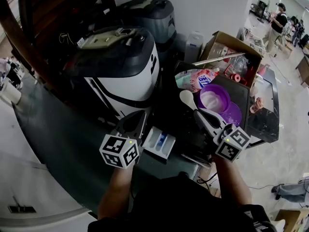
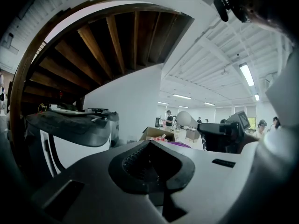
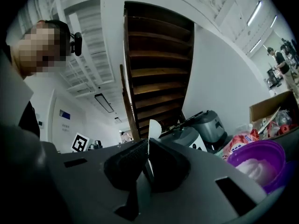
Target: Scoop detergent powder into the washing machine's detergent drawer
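Grips the white spoon [image 1: 187,98] by its handle in the right claw [image 1: 199,114], scoop end forward, just beside the purple bowl [image 1: 229,96] of powder [image 1: 213,100]. Holds the left claw [image 1: 136,120] clenched on nothing, beside the open detergent drawer [image 1: 159,142].

The white washing machine [image 1: 126,76] stands left, its open white detergent drawer [image 1: 159,142] on the near side and a grey round-topped machine [image 1: 152,16] behind. To the right, a purple plastic bowl [image 1: 216,99] sits on the dark worktop [image 1: 263,120], with a white plastic scoop [image 1: 187,98] just left of it and a cardboard box [image 1: 231,50] beyond.
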Tool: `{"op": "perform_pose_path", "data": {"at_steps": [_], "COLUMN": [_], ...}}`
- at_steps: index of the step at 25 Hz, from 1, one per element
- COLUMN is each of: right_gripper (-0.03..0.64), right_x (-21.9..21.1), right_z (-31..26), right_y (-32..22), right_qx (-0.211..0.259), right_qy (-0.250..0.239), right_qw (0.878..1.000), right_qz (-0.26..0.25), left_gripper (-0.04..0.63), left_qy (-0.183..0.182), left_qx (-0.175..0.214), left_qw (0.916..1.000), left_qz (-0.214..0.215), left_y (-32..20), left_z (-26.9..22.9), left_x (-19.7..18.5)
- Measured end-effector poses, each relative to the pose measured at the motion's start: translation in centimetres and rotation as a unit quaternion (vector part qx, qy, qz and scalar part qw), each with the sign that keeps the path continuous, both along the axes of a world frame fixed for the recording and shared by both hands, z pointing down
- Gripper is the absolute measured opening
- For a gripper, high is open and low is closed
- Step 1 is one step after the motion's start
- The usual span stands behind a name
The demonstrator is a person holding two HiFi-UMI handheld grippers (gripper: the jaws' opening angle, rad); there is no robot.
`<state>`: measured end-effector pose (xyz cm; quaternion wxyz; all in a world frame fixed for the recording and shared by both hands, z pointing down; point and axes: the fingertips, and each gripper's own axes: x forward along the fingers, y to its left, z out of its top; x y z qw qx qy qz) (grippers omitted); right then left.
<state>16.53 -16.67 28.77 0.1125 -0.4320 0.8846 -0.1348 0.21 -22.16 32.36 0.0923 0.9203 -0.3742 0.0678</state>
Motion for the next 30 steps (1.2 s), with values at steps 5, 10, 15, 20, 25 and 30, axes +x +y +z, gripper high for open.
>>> {"op": "perform_pose_path", "data": {"at_steps": [5, 10, 15, 20, 25, 30], "right_gripper": [0.018, 0.018, 0.018, 0.018, 0.018, 0.018], "right_x": [0.0, -0.6, -0.6, -0.4, -0.6, -1.0], "right_z": [-1.4, -1.3, -1.3, -0.9, -1.0, -0.9], "right_y": [0.2, 0.1, -0.2, -0.2, -0.3, 0.0], "right_qx": [0.025, 0.031, 0.025, 0.033, 0.036, 0.037], "right_qy": [-0.001, 0.013, 0.010, 0.023, 0.024, 0.027], "right_qw": [1.000, 0.999, 1.000, 0.999, 0.999, 0.999], "right_qz": [-0.002, -0.007, 0.000, 0.001, -0.001, -0.002], "left_gripper": [0.008, 0.008, 0.008, 0.008, 0.008, 0.008], "left_qy": [0.005, 0.005, 0.003, 0.004, 0.004, 0.004], "left_qx": [0.011, 0.017, 0.020, 0.018, 0.023, 0.022], "left_qw": [0.9999, 0.9998, 0.9997, 0.9997, 0.9996, 0.9997], "left_qz": [-0.006, -0.011, -0.012, -0.015, -0.016, -0.014], "left_y": [-0.3, -0.7, -0.7, -0.7, -0.7, -0.2], "left_z": [-0.7, -1.1, -0.9, -0.9, -1.2, -1.1], "left_x": [0.0, 0.0, 0.2, 0.1, 0.3, 0.4]}}
